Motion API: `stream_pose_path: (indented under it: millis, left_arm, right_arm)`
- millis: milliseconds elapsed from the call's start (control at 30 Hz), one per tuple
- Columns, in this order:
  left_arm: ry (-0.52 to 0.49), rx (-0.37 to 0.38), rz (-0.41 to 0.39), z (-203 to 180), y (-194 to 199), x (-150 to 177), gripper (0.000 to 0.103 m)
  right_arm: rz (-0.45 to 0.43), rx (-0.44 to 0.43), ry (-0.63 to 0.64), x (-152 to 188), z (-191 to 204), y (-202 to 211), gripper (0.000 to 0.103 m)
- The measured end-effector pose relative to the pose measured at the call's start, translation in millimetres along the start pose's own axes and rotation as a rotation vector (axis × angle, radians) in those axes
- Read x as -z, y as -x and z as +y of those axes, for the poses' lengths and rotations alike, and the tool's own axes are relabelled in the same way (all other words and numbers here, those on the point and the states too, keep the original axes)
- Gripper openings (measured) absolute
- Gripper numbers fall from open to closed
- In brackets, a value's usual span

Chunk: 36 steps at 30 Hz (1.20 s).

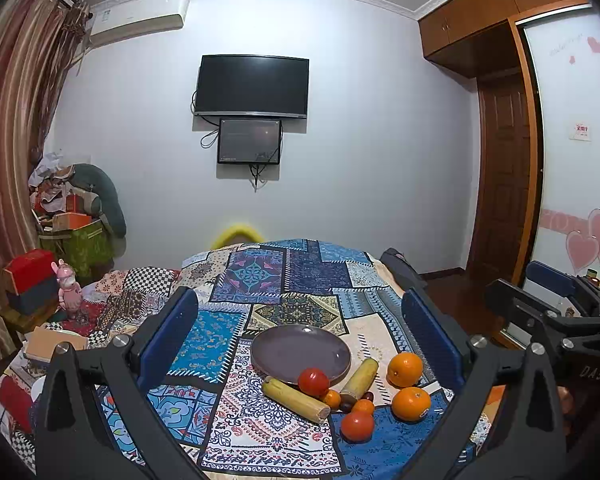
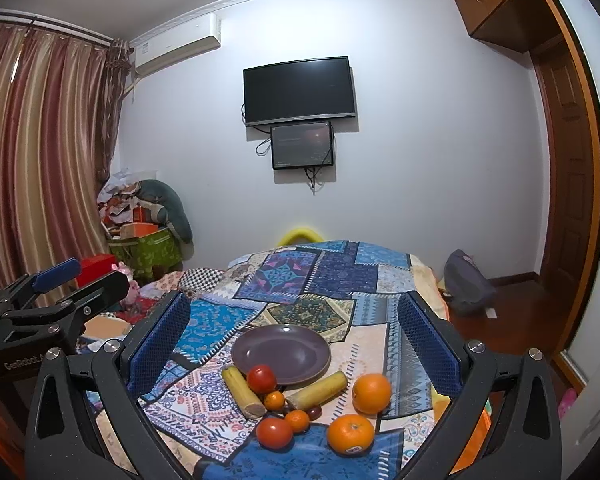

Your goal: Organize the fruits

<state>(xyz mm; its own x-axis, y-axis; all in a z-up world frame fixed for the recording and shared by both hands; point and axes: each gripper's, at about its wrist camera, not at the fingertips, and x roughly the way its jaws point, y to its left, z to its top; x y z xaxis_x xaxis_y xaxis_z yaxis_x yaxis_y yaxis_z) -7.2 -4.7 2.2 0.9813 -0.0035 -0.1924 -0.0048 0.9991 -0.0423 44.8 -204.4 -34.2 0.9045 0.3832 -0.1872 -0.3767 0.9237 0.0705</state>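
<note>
Overhead, both claws spread, empty; fruits [image 2: 300, 400] beside plate [image 2: 281, 354].

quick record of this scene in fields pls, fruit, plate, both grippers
surface: patchwork cloth
plate: purple plate, nothing on it
large oranges: two, right of the pile
tomatoes: two
small oranges: two
yellow stalk pieces: two
left gripper: open, holding nothing
right gripper: open, holding nothing

Empty purple plate [image 2: 281, 354] on patterned bedspread, two oranges [image 2: 371, 393] (one stickered), tomatoes [image 2: 261, 379], two corn pieces [image 2: 243, 392] clustered beside it
</note>
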Motion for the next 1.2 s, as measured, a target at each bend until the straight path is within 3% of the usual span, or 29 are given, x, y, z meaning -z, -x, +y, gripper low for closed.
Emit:
stream_pose_path:
  millis: [500,900,1033,1200]
  left_arm:
    - [0.002,0.002,-0.002,0,-1,0,0.103]
    - [0.004,0.039,0.047,-3,-16,6,0.103]
    - [0.016,0.045,0.101,0,-31,13,0.084]
    - [0.014,0.052,0.200,3,-59,28,0.077]
  right_arm:
    - [-0.001,-0.004,-0.001,-1,1,0,0.103]
    - [0.017,0.025,-0.024,5,-7,-9,0.103]
    - [0.057,0.041,-0.041,13,-16,-20,0.103]
    - [0.160,0.045,-0.070,29,-33,-41,0.090]
